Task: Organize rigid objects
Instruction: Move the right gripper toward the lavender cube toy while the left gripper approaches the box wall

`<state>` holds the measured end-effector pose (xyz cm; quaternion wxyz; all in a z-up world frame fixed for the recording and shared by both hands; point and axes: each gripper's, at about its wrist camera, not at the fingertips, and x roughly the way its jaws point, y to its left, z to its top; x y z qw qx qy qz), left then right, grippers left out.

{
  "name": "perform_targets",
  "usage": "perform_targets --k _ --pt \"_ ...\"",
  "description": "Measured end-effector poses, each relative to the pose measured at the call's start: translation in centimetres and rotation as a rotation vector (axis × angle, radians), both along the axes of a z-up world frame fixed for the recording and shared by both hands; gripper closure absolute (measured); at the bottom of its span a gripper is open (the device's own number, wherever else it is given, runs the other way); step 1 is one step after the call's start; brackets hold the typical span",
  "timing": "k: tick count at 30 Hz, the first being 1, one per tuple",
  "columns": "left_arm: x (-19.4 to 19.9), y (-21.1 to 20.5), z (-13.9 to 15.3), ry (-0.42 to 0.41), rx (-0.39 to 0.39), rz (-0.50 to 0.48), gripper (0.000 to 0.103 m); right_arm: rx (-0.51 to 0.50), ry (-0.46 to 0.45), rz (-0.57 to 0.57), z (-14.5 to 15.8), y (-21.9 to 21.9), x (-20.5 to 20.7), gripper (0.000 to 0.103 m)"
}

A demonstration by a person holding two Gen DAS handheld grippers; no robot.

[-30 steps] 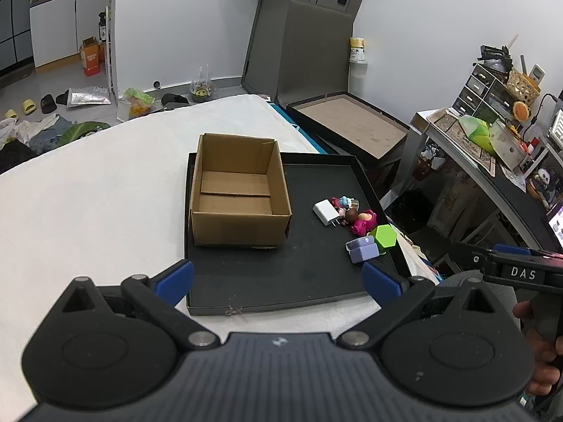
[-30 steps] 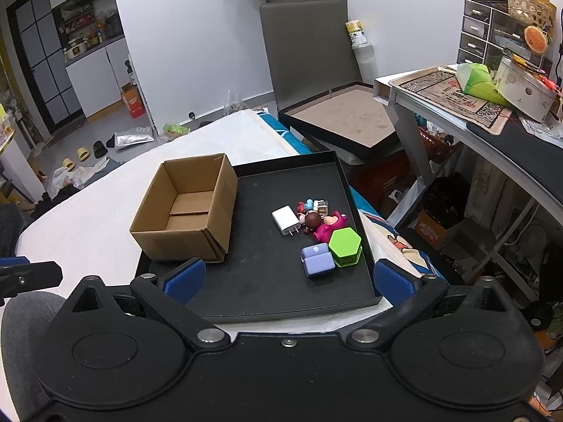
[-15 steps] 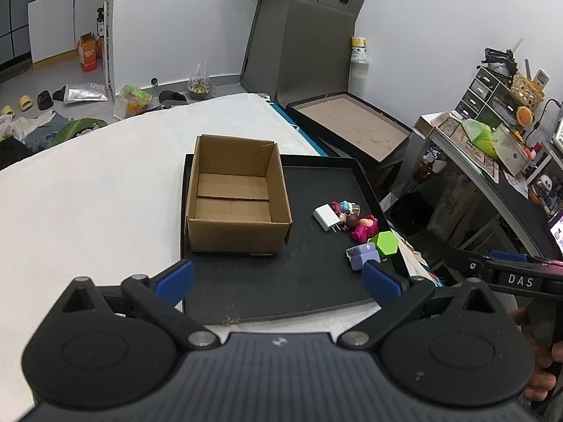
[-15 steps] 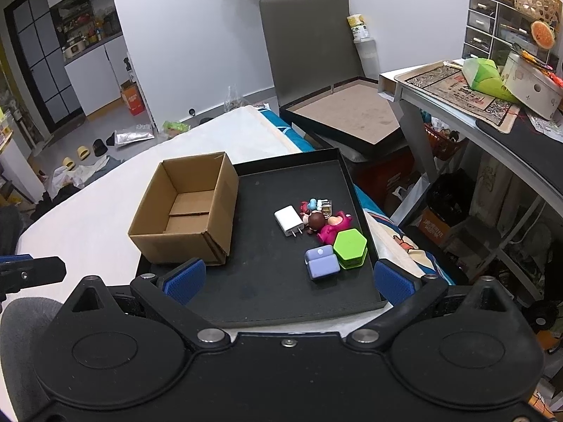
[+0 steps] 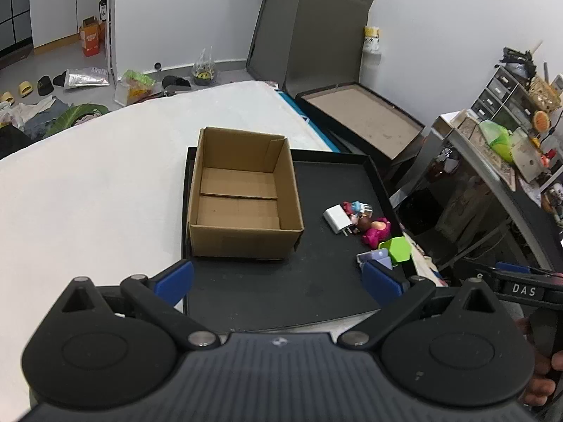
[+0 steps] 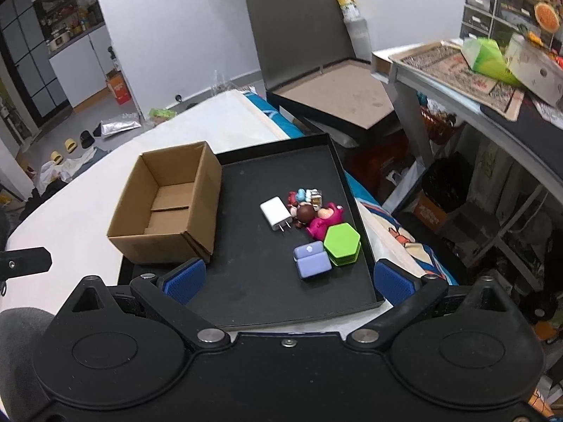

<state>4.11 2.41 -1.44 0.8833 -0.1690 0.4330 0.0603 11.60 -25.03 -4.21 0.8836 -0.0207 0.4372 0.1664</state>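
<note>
step: first pick not begun | both jaws spread, empty | advice: right gripper (image 6: 286,277) takes lilac case (image 6: 311,263), frame centre, lifts clear of green hexagon box (image 6: 342,242), into cardboard box (image 6: 165,211)

The left tool (image 5: 278,277) is held level, its two blue-padded fingers (image 5: 174,276) spread wide apart with nothing between them. The right tool (image 6: 288,283) sits the same way, blue fingers (image 6: 184,279) wide apart and empty. In the left view, the right tool's dark body shows at the far right, with a hand (image 5: 540,376) wrapped round its grip.
</note>
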Motion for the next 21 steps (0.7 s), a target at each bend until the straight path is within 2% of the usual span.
perform_targets --k 9,21 --pt "2.8 1.4 -1.3 0.046 -0.02 -0.002 0.001 -0.017 0.057 -0.019 -1.3 -0.1 2.0 0.0" --pt "6.0 4.3 -3.7 0.109 -0.051 0.073 0.002 -0.031 0.127 -0.048 -3.1 -0.4 5.2 0.0"
